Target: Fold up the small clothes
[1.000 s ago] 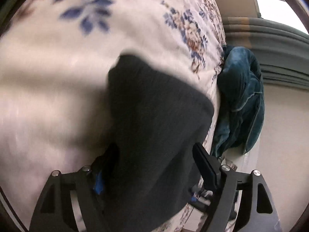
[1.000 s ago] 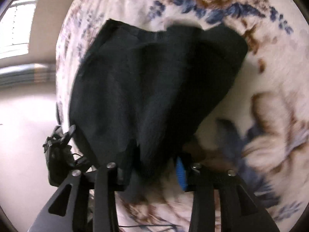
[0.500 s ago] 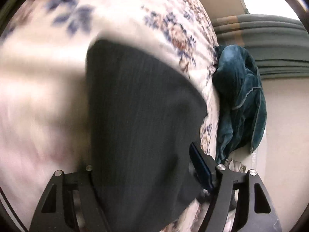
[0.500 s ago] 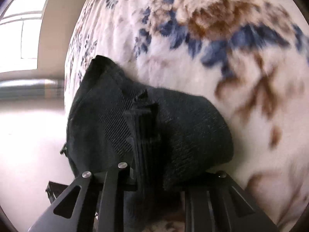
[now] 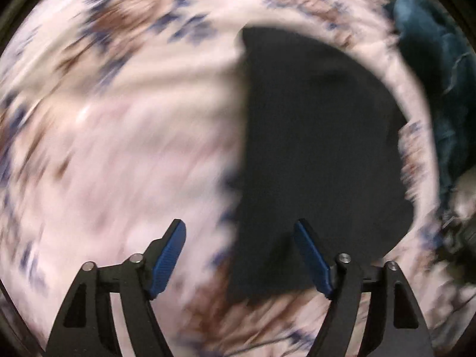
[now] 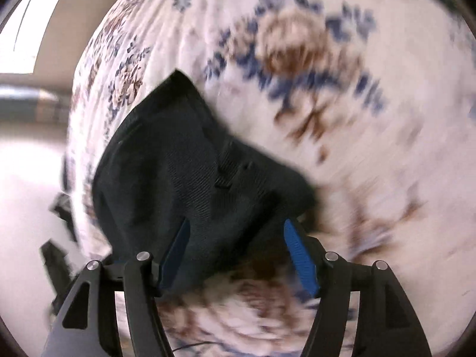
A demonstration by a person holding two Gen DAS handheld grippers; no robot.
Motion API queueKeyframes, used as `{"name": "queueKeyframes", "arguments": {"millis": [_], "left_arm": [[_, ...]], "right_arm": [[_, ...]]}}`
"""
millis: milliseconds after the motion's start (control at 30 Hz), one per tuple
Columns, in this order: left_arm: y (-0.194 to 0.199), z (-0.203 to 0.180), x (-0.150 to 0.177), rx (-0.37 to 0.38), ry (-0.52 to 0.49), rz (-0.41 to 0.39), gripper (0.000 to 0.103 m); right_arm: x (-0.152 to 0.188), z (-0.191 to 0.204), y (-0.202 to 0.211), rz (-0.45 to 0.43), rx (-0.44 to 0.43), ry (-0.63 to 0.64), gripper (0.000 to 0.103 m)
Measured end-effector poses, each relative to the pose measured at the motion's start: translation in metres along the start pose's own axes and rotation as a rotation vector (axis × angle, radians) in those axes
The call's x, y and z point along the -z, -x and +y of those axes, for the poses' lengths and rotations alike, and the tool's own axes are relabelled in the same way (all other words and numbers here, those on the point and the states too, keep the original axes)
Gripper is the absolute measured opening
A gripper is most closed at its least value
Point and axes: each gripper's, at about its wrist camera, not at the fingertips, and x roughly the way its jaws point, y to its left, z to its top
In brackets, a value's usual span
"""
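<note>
A small black garment [image 5: 315, 148] lies folded on the floral bedspread [image 5: 125, 136]. In the left wrist view it lies ahead and to the right, blurred by motion. My left gripper [image 5: 239, 232] is open and empty, its right blue pad over the garment's near edge. In the right wrist view the garment [image 6: 190, 178] lies bunched with a fold ridge near its middle. My right gripper [image 6: 235, 232] is open, its blue pads [image 6: 299, 255] either side of the garment's near edge, holding nothing.
A teal velvet cloth [image 5: 437, 68] hangs at the bed's right edge in the left wrist view. The bed edge [image 6: 77, 160] and pale floor [image 6: 26, 196] are at the left of the right wrist view, with a window [image 6: 26, 35] beyond.
Both grippers have opened and let go of the black garment, which now lies on the bedspread. Both have pulled back, and the views are blurred by motion.
</note>
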Motion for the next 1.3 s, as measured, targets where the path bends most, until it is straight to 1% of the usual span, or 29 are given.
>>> {"name": "queueKeyframes", "arguments": {"millis": [33,100,133,167,200,233,300,333,367,433,500,533,567,600,633,700,800,867,900,967,1000,1033,1100,1133,1167,1200,1233,1267,1300], "left_arm": [[-0.005,0.005,0.02,-0.053,0.025,0.007,0.075],[-0.018,0.014,0.045,-0.095,0.065,0.034,0.075],[-0.029,0.021,0.058,-0.098,0.096,0.05,0.075],[-0.037,0.024,0.063,-0.088,0.103,0.055,0.075],[-0.046,0.029,0.068,-0.095,0.121,0.062,0.08],[-0.052,0.031,0.069,-0.079,0.129,0.042,0.084],[-0.059,0.035,0.065,-0.041,0.159,0.037,0.103],[-0.063,0.036,0.062,-0.016,0.175,0.043,0.103],[-0.069,0.036,0.059,-0.037,0.187,0.066,0.103],[-0.077,0.031,0.052,-0.083,0.179,0.106,0.103],[-0.08,0.031,0.049,-0.103,0.201,0.129,0.103],[-0.081,0.028,0.045,-0.106,0.209,0.146,0.103],[-0.081,0.028,0.043,-0.108,0.21,0.162,0.103],[-0.077,0.028,0.042,-0.105,0.214,0.169,0.103],[-0.071,0.027,0.043,-0.096,0.216,0.163,0.103],[-0.057,0.028,0.04,-0.092,0.203,0.134,0.103],[-0.027,0.023,0.045,-0.132,0.151,0.061,0.103],[-0.011,0.024,0.044,-0.168,0.139,0.004,0.103],[-0.002,0.024,0.041,-0.179,0.146,-0.03,0.103],[0.007,0.024,0.031,-0.179,0.161,-0.077,0.103],[0.009,0.025,0.025,-0.181,0.168,-0.089,0.103],[0.009,0.026,0.018,-0.176,0.173,-0.099,0.103],[0.009,0.028,0.004,-0.163,0.185,-0.107,0.103],[0.01,0.028,-0.004,-0.151,0.192,-0.124,0.103],[0.011,0.025,-0.012,-0.147,0.192,-0.131,0.103],[0.011,0.024,-0.018,-0.143,0.188,-0.139,0.103],[0.01,0.023,-0.023,-0.137,0.186,-0.145,0.103],[0.01,0.017,-0.024,-0.135,0.184,-0.148,0.103],[0.009,0.011,-0.025,-0.135,0.183,-0.149,0.103]], "right_arm": [[-0.007,-0.004,0.011,-0.007,0.013,0.014,0.068],[-0.019,-0.016,0.028,-0.019,0.023,0.051,0.068],[-0.022,-0.017,0.031,-0.018,0.031,0.073,0.068],[-0.032,-0.011,0.027,-0.021,0.038,0.096,0.068],[-0.042,-0.009,0.024,-0.019,0.034,0.114,0.068],[-0.057,-0.005,0.019,-0.014,0.029,0.145,0.068],[-0.081,0.009,-0.004,0.005,0.021,0.193,0.068],[-0.087,0.015,-0.014,0.015,0.019,0.204,0.068],[-0.1,0.024,-0.028,0.026,0.015,0.217,0.068],[-0.118,0.039,-0.053,0.066,-0.02,0.241,0.068],[-0.13,0.053,-0.074,0.083,-0.033,0.271,0.068],[-0.132,0.057,-0.079,0.085,-0.038,0.284,0.065],[-0.135,0.062,-0.082,0.072,-0.043,0.3,0.055],[-0.135,0.066,-0.08,0.045,-0.045,0.315,0.012],[-0.134,0.072,-0.075,0.014,-0.014,0.337,0.008],[-0.128,0.085,-0.06,-0.037,0.021,0.372,0.008],[-0.124,0.095,-0.04,-0.095,0.032,0.39,0.008],[-0.131,0.103,-0.026,-0.151,0.034,0.392,0.007],[-0.136,0.107,-0.024,-0.163,0.03,0.393,0.007],[-0.146,0.115,-0.024,-0.187,0.043,0.393,0.007],[-0.15,0.118,-0.03,-0.177,0.049,0.397,0.007],[-0.155,0.122,-0.042,-0.139,0.078,0.411,0.007],[-0.157,0.127,-0.066,-0.055,0.162,0.462,0.008],[-0.158,0.125,-0.074,0.006,0.183,0.478,0.011],[-0.159,0.119,-0.074,0.053,0.175,0.471,0.014],[-0.16,0.112,-0.068,0.076,0.16,0.454,0.029],[-0.16,0.103,-0.059,0.09,0.138,0.434,0.04],[-0.159,0.092,-0.05,0.104,0.115,0.41,0.044],[-0.157,0.079,-0.043,0.129,0.091,0.38,0.051]]}}
